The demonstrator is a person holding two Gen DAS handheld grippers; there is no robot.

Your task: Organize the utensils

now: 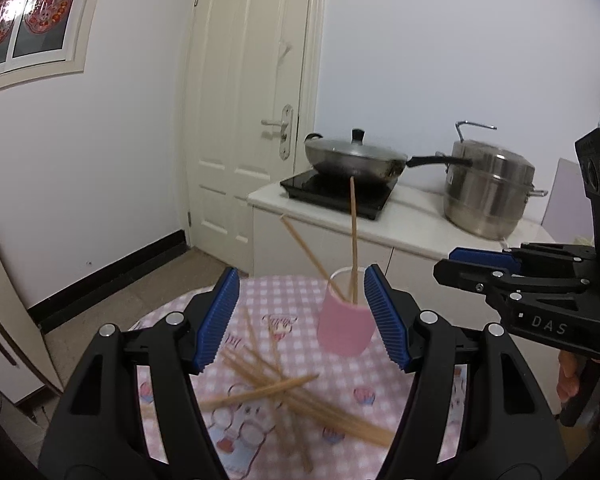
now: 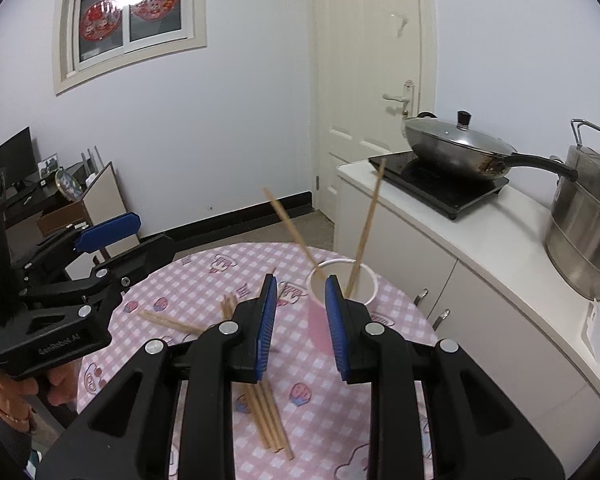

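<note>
A pink cup (image 1: pixel 344 330) stands on the pink checked tablecloth (image 1: pixel 384 392) with two wooden chopsticks (image 1: pixel 354 232) leaning in it. Several loose chopsticks (image 1: pixel 284 388) lie crossed on the cloth in front of it. My left gripper (image 1: pixel 300 316) is open wide above the pile, left of the cup, with nothing between its blue pads. In the right wrist view my right gripper (image 2: pixel 300 316) is open by a narrow gap and holds nothing. It hovers just short of the cup (image 2: pixel 318 326), over more loose chopsticks (image 2: pixel 266 420). Each gripper also shows in the other's view, the right gripper (image 1: pixel 452 264) and the left gripper (image 2: pixel 140 240).
A white counter (image 1: pixel 416 224) behind the round table carries a lidded wok (image 1: pixel 354 158) on a black induction cooker (image 1: pixel 332 196) and a steel pot (image 1: pixel 488 188). A closed door (image 1: pixel 244 120) is beyond. A hand (image 2: pixel 60 388) holds the left gripper's handle.
</note>
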